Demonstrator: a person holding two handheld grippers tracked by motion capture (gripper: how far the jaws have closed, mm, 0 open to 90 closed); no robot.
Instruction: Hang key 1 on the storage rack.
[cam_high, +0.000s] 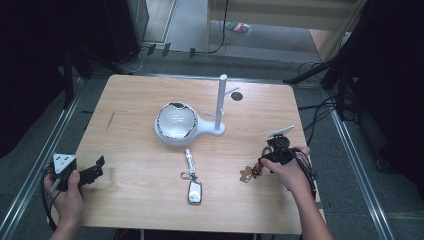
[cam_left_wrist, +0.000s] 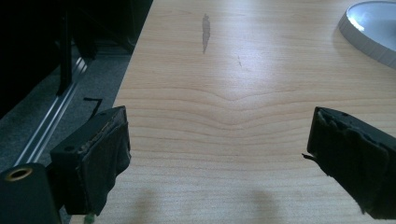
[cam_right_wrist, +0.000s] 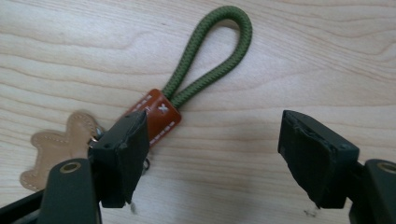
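While the green-loop keychain (cam_right_wrist: 205, 60) is still lying flat on the table (cam_high: 135, 185), untouched, it is being approached by the right gripper (cam_right_wrist: 210, 154), jaws spread apart; the left gripper (cam_left_wrist: 215, 158) is being held open, idle.

Open right claw (cam_right_wrist: 210, 154) over green-looped leather keychain (cam_right_wrist: 187, 88) on wooden table (cam_right_wrist: 303, 56)

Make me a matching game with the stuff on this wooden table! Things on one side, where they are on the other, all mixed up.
Things:
1. green rope loop keychain with brown leather tab
2. silver car key fob on a strap
3. white round dish with a peg stand
4. left gripper

Places:
A. middle of table
B. table's left edge, jaws open
C. under the right gripper
D. near front edge, centre

Pairs: 1-C, 2-D, 3-A, 4-B
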